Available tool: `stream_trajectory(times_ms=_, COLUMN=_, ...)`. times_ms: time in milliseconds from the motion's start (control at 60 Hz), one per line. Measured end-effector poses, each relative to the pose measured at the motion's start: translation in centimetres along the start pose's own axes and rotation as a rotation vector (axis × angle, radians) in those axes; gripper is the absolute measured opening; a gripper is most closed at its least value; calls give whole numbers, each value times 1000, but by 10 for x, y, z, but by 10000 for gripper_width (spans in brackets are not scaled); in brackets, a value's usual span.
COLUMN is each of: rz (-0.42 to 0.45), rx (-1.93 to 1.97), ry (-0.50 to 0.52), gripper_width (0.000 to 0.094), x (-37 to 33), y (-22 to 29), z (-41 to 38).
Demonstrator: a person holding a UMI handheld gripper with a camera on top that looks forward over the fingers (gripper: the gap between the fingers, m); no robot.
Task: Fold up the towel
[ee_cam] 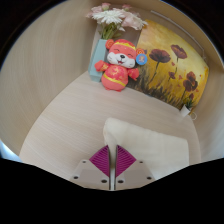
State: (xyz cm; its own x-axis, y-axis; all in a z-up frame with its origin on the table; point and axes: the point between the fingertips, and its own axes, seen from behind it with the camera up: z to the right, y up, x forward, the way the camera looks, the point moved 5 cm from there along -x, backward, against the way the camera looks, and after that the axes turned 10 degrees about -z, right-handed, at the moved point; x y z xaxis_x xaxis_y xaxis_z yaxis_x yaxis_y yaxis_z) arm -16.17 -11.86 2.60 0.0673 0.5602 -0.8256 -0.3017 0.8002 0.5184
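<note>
A cream towel [150,140] lies flat on the pale wooden round table [60,115], just ahead and to the right of my fingers. My gripper [113,160] is low over the towel's near left edge. Its two magenta pads [100,160] meet at a thin line, so the fingers are shut. I cannot see any towel cloth caught between them.
A red and white plush toy [120,65] stands at the table's far edge. Behind it are a vase of pale flowers [112,20] and a painting of poppies [172,65] leaning against the wall. The table's curved left edge drops to the floor.
</note>
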Motion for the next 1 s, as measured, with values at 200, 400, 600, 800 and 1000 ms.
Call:
stream_trajectory(times_ms=200, rz=138, rx=87, ry=12, gripper_width=47, x=-66, y=41, z=79)
stream_trajectory(times_ms=400, rz=183, rx=153, ry=-53, gripper_width=76, x=-77, y=24, z=207)
stream_trajectory(times_ms=600, rz=10, rx=210, ry=-58, gripper_width=522, x=-13, y=-62, z=276)
stream_trajectory(times_ms=800, rz=60, rx=214, ry=-37, gripper_width=759, x=-45, y=-64, z=278)
stream_trajectory(times_ms=1000, rz=168, rx=233, ry=-7, gripper_width=788, x=-130, y=-35, z=262)
